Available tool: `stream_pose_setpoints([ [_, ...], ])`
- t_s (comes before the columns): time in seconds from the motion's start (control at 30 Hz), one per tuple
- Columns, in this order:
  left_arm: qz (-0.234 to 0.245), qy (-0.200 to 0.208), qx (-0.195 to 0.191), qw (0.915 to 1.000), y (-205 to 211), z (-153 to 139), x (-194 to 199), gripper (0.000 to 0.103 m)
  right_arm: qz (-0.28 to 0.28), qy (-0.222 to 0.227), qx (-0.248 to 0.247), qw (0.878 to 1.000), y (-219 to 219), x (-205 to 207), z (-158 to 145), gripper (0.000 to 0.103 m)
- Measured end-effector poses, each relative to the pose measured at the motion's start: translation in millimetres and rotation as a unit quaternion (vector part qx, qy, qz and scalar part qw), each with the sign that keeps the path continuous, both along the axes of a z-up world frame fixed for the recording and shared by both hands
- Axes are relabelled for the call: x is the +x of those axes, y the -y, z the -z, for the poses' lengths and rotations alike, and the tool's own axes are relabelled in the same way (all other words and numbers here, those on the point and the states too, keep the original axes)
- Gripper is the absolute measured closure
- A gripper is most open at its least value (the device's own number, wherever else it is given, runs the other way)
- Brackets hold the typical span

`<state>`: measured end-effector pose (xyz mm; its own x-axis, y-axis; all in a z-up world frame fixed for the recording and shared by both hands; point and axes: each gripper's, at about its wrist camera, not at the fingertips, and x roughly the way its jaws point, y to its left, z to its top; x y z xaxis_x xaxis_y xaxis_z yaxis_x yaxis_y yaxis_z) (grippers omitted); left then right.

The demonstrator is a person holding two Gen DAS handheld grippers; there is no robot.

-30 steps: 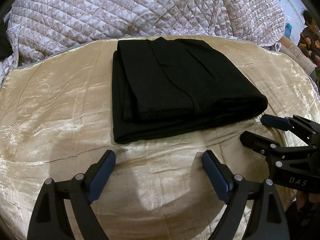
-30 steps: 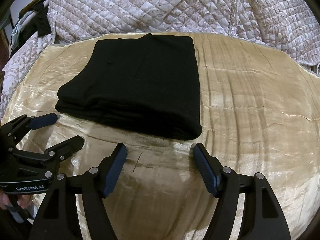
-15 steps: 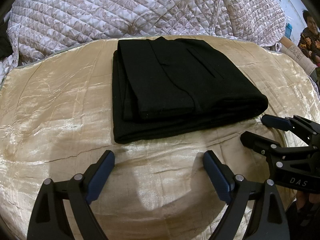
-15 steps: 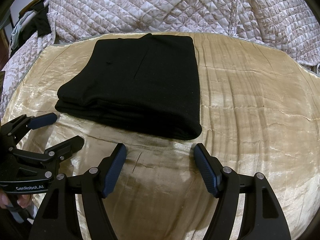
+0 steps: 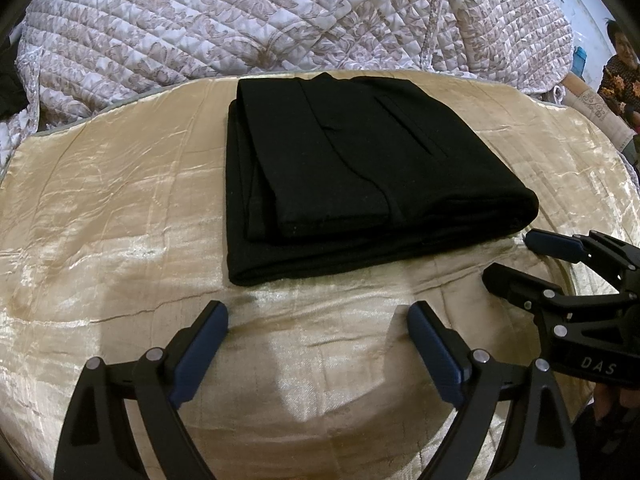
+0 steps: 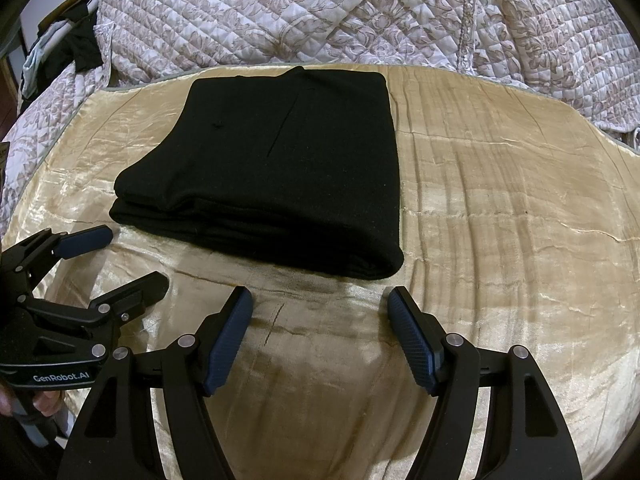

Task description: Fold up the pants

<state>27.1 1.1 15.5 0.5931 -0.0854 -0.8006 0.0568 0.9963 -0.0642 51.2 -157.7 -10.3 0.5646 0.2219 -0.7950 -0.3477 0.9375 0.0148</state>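
A: Pants, black and of a thick matte knit, are seen lying folded into a squarish stack on the gold sheet, toward its far side, below the quilt.

B: How are the layers arranged?

A: Several layers are stacked, with rounded fold edges toward the cameras and a narrower top panel set back from the lower ones. A pocket slit is visible on the upper face. The folding is judged to be done, or nearly so.

B: And the left hand-held gripper?

A: It is held low over bare sheet just short of the stack, fingers spread wide apart, nothing between them. The right hand-held gripper is held likewise, apart and empty, near the stack's right corner. Each is seen from the side in the other's view.

B: Why are they kept there?

A: Probably so the stack is left undisturbed; neither is touching the cloth.

B: What of the surfaces?

A: The sheet is shiny and creased, satin-like, and would likely let the stack slide if it were pushed. The quilt behind is padded, stitched in diamonds and printed with a floral pattern.
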Motion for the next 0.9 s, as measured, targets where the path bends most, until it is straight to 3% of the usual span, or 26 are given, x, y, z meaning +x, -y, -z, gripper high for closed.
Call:
stream_pose_setpoints([
  [0.9,0.000,0.000,0.001,1.0000,0.3,0.5,0.6,0.007,0.000,0.000,-0.002,1.000,-0.6,-0.5,-0.4,0.031],
])
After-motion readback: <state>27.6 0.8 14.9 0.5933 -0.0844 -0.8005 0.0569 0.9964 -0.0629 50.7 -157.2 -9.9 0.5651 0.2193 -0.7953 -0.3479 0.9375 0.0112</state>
